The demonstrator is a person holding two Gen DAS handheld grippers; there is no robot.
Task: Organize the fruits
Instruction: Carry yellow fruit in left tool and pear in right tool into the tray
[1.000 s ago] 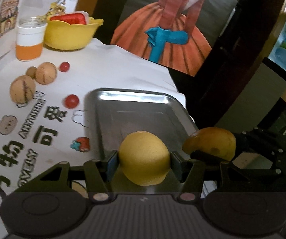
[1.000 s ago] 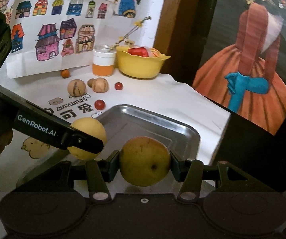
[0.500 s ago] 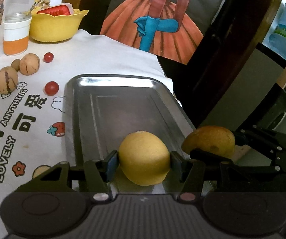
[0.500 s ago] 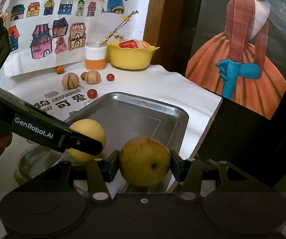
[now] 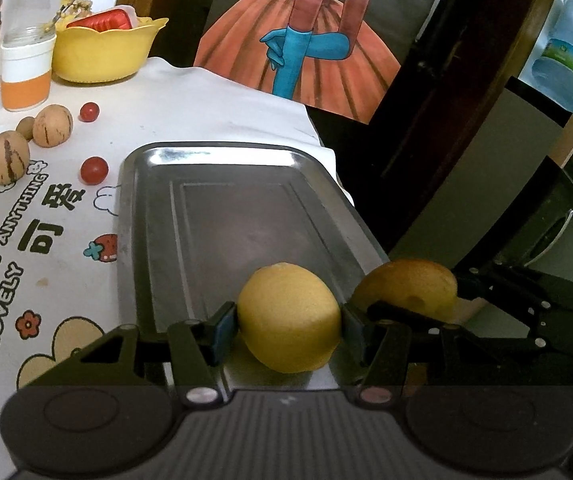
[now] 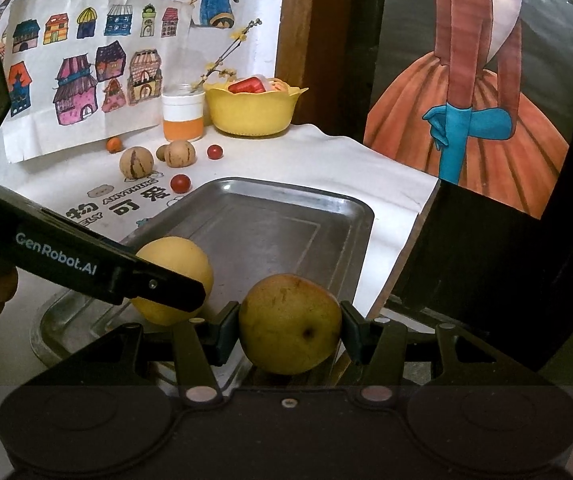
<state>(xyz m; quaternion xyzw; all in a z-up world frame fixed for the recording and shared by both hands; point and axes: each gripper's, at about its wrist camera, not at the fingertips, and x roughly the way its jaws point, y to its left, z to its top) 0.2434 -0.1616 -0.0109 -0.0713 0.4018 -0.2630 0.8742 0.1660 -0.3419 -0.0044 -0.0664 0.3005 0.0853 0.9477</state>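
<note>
My left gripper (image 5: 289, 322) is shut on a yellow lemon (image 5: 288, 316), held over the near end of the steel tray (image 5: 222, 216). My right gripper (image 6: 289, 326) is shut on a brownish-yellow pear (image 6: 290, 322) at the tray's (image 6: 286, 220) near right corner. The left wrist view shows the pear (image 5: 406, 288) and right gripper just past the tray's right rim. In the right wrist view the lemon (image 6: 174, 276) sits left of the pear, partly covered by the black left gripper finger (image 6: 158, 284).
On the white printed cloth left of the tray lie two striped tan fruits (image 5: 6, 157) (image 5: 52, 125), two cherry tomatoes (image 5: 94, 170) (image 5: 89, 111) and a small orange fruit (image 6: 113, 144). A jar (image 5: 26, 72) and a yellow bowl (image 5: 104, 50) stand at the back. The table edge drops off right of the tray.
Both grippers keep their fruits. The views have drawn back a little toward the tray's near end and then steadied; the tray looks slightly farther in the left wrist view.
</note>
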